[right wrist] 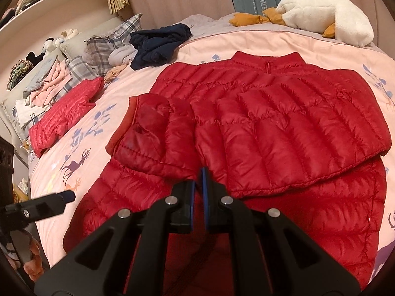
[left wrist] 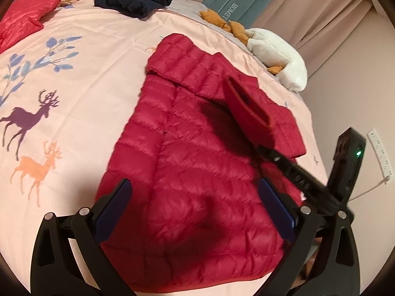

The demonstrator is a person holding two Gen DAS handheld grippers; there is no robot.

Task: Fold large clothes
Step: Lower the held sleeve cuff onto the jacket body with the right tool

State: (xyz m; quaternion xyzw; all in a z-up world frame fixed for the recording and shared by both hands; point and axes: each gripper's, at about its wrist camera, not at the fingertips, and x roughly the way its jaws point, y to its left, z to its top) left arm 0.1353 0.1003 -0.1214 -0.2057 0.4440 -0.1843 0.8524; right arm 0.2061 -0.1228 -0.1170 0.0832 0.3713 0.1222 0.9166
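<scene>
A red puffer jacket (left wrist: 192,162) lies spread on the pink deer-print bedcover (left wrist: 74,79). In the right wrist view the jacket (right wrist: 296,128) has one side folded over, and a sleeve (right wrist: 153,133) is laid across its front. My right gripper (right wrist: 198,172) is shut on the sleeve's edge. From the left wrist view it reaches in from the right with a flap of red fabric (left wrist: 246,108) raised at its tip. My left gripper (left wrist: 195,192) hovers open over the jacket's lower part, nothing between its fingers. One of its fingertips (right wrist: 69,195) shows at the jacket's left edge.
A second red jacket (right wrist: 66,116) lies folded at the left. A navy garment (right wrist: 158,44), plaid pillows and a clothes pile (right wrist: 49,83) sit at the head end. A white plush goose (right wrist: 328,17) lies along the far edge. A hand (right wrist: 32,271) shows at the lower left.
</scene>
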